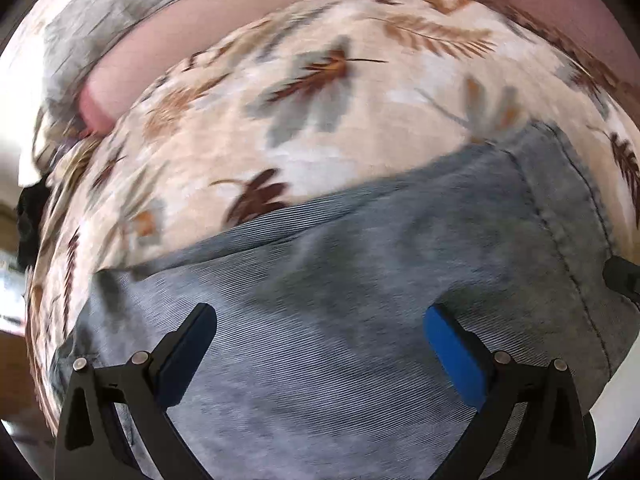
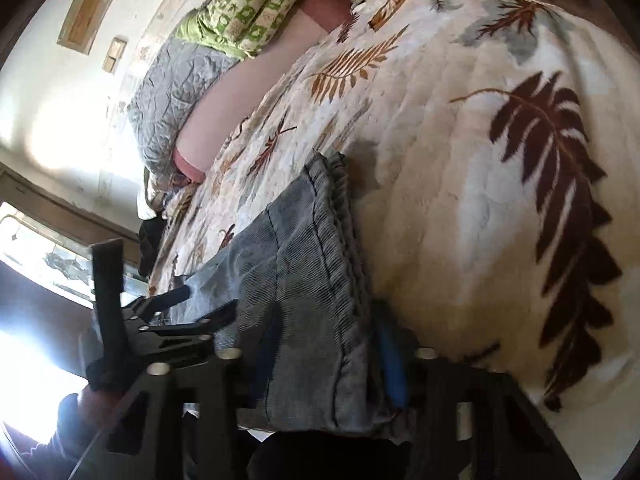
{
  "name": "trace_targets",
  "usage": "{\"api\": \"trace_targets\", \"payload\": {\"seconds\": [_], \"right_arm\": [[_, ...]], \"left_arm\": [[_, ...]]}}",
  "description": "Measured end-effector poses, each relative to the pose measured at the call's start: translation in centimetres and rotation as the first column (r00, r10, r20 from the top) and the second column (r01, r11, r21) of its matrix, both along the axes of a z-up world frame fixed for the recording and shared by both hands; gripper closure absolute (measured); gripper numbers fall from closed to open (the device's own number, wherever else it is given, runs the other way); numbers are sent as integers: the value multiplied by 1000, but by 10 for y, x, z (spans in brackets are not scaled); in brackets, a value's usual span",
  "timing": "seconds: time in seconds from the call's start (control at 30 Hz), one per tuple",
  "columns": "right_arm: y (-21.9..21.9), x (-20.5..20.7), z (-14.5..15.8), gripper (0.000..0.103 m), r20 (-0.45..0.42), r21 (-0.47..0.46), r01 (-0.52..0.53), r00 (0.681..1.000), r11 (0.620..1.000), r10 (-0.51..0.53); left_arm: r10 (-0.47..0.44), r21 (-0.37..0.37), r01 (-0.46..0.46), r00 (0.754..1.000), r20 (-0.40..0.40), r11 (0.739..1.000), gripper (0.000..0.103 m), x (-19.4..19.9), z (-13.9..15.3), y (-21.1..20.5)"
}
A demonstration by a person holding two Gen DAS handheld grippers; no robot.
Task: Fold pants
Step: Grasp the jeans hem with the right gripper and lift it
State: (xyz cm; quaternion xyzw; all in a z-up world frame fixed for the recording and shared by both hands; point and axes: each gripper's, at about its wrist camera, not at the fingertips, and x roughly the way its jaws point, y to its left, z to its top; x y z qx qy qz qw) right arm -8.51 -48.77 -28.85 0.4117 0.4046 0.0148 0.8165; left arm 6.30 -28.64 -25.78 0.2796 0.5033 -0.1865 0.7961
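Grey-blue denim pants (image 1: 340, 272) lie folded on a bed blanket with a leaf print (image 1: 280, 120). My left gripper (image 1: 322, 326) hovers just over the denim, jaws wide open, nothing between its blue pads (image 1: 448, 344). In the right wrist view the pants (image 2: 304, 264) show a stitched hem edge running away from me. My right gripper (image 2: 332, 354) is shut on the thick folded near end of the pants, with denim filling the gap between its fingers. The left gripper (image 2: 200, 300) shows there at the left, over the denim, held by a hand (image 2: 80, 412).
The leaf blanket (image 2: 460, 160) covers the bed to the right and beyond. A pink pillow (image 2: 228, 120), a grey quilt (image 2: 176, 92) and a green patterned cloth (image 2: 248, 12) lie at the far end. A wall and a bright window (image 2: 44, 248) are on the left.
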Motion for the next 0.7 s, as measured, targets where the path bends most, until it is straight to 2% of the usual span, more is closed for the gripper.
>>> {"api": "trace_targets", "payload": {"seconds": [0.03, 0.13, 0.43, 0.7], "right_arm": [[-1, 3, -1, 83, -24, -9, -6, 1000, 1000, 6], [-1, 7, 4, 89, -32, -18, -32, 999, 999, 31], [11, 20, 41, 90, 27, -31, -35, 999, 999, 36], [56, 47, 86, 90, 33, -114, -66, 997, 991, 70]], "left_arm": [[12, -10, -12, 1000, -5, 1000, 0, 3, 2, 7], [71, -32, -71, 997, -16, 997, 0, 11, 10, 36], [196, -120, -200, 979, -50, 972, 0, 10, 26, 128], [276, -187, -289, 957, -92, 939, 0, -1, 26, 198]]}}
